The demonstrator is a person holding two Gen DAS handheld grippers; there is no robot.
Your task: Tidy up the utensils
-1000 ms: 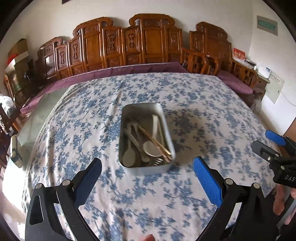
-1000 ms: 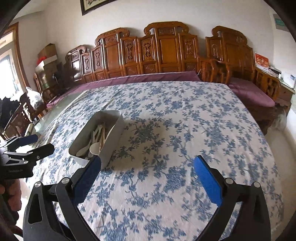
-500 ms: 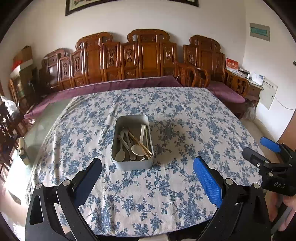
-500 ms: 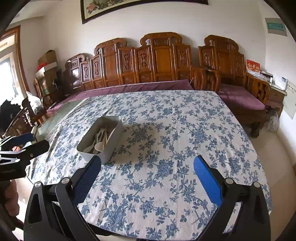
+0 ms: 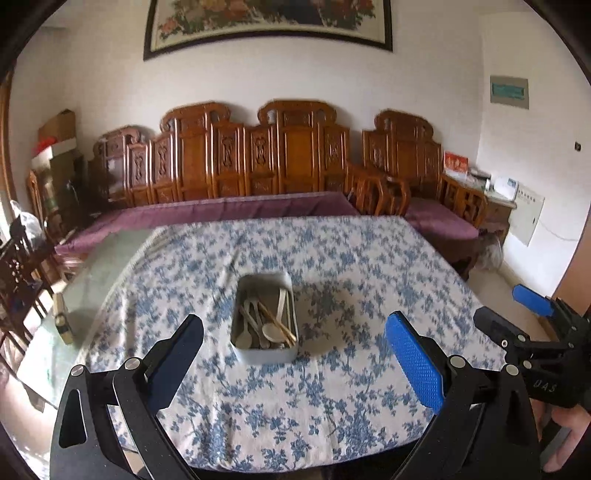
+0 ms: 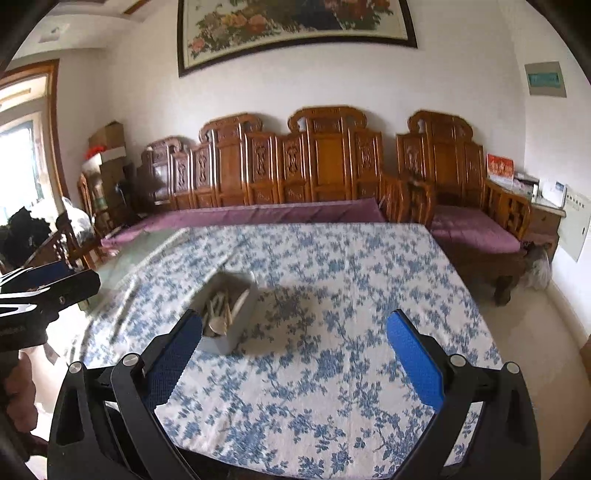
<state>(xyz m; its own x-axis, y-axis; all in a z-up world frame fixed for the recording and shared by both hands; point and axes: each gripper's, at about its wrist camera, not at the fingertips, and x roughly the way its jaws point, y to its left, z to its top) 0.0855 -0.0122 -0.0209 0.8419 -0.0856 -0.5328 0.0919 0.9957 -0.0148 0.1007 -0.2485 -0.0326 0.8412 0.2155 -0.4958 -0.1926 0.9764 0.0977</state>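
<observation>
Your left gripper and right gripper both gape wide with nothing between their dimpled blue pads, held back at the table's near edge. Beyond them, a rounded rectangular metal tin sits mid-table on the blue-flowered cloth, holding pale spoons and wooden chopsticks.

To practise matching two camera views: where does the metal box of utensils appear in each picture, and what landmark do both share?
Left wrist view: the metal box sits at centre, between the open fingers.
Right wrist view: the box lies left of centre, beside the left finger.
Shared landmark: the framed painting on the wall.
</observation>
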